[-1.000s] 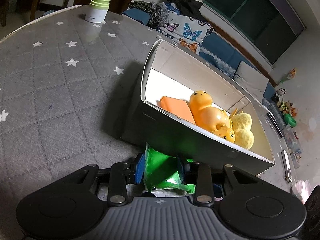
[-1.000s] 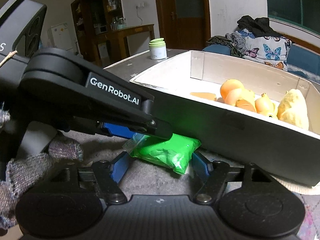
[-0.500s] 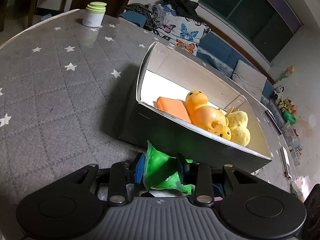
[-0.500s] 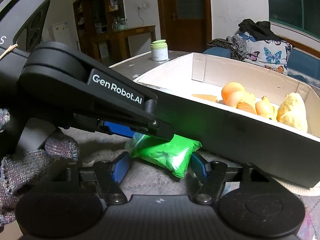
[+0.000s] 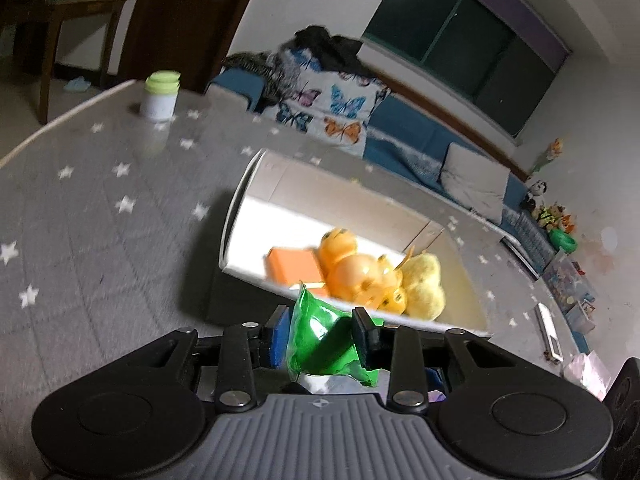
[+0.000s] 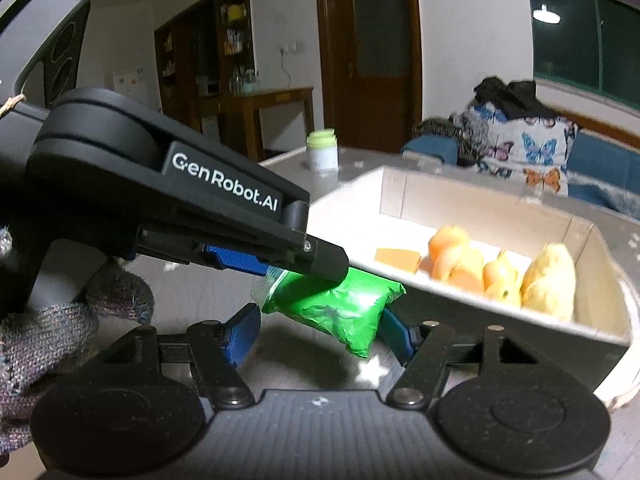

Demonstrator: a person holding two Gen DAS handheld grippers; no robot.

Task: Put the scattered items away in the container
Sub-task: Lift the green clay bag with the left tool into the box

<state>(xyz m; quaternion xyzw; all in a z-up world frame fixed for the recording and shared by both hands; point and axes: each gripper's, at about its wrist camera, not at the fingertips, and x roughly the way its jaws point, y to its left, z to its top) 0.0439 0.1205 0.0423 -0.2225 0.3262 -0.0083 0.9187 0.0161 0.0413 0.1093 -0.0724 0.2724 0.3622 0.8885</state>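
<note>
My left gripper (image 5: 320, 332) is shut on a green plastic bag (image 5: 320, 340) and holds it above the table, just in front of the near wall of the cardboard box (image 5: 256, 184). The box holds an orange block (image 5: 292, 266), orange duck toys (image 5: 352, 268) and a yellow plush (image 5: 424, 284). In the right wrist view the left gripper (image 6: 316, 268) carries the green bag (image 6: 340, 308) in the air beside the box (image 6: 472, 200). My right gripper (image 6: 320, 332) is open and empty just under the bag.
A white jar with a green lid (image 5: 160, 96) stands at the far edge of the grey star-patterned table (image 5: 80, 220). A sofa with a butterfly cushion (image 5: 332, 112) lies behind the table. A gloved hand (image 6: 60, 320) holds the left gripper.
My left gripper has lifted the green bag off the table, up to the height of the box's near rim. The right gripper stays open below it.
</note>
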